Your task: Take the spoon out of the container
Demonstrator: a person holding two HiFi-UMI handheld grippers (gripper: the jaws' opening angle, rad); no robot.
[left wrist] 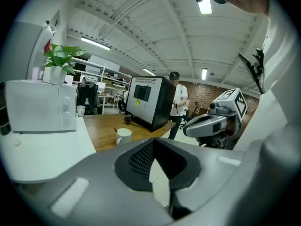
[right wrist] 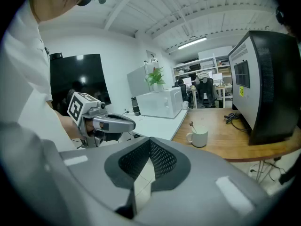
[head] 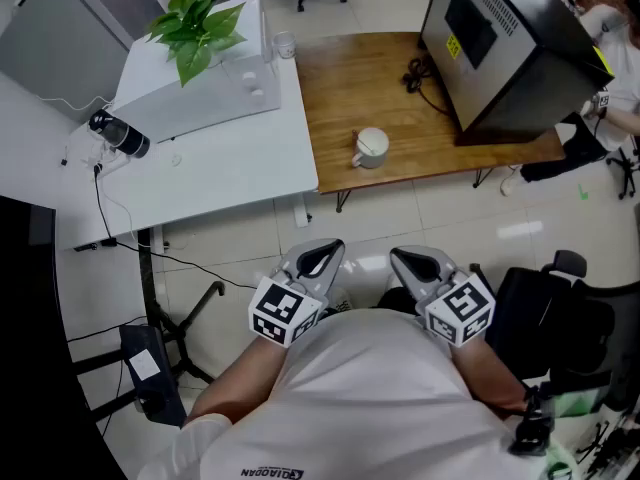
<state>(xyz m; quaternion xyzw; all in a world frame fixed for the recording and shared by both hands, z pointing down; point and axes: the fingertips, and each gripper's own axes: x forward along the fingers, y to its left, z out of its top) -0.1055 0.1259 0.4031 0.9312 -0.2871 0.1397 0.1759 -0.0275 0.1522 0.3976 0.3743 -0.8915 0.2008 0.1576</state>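
A white mug (head: 372, 149) stands on the low wooden table (head: 340, 88), far ahead of me, with a spoon (head: 358, 140) leaning in it. The mug (left wrist: 123, 136) and its spoon (left wrist: 116, 130) show small in the left gripper view; the mug (right wrist: 199, 136) and spoon (right wrist: 192, 125) also appear in the right gripper view. My left gripper (head: 318, 258) and right gripper (head: 415, 263) are held close to my chest over the tiled floor, well short of the table. Both are shut with nothing between the jaws. Their jaw tips show as left gripper (left wrist: 153, 141) and right gripper (right wrist: 149, 141).
A big black machine (head: 510, 48) and its cable (head: 415, 73) take up the wooden table's right end. The white desk (head: 230, 168) at left carries a microwave (head: 200, 93), a plant (head: 195, 23) and a black bottle (head: 120, 133). An office chair (head: 560, 308) stands at my right.
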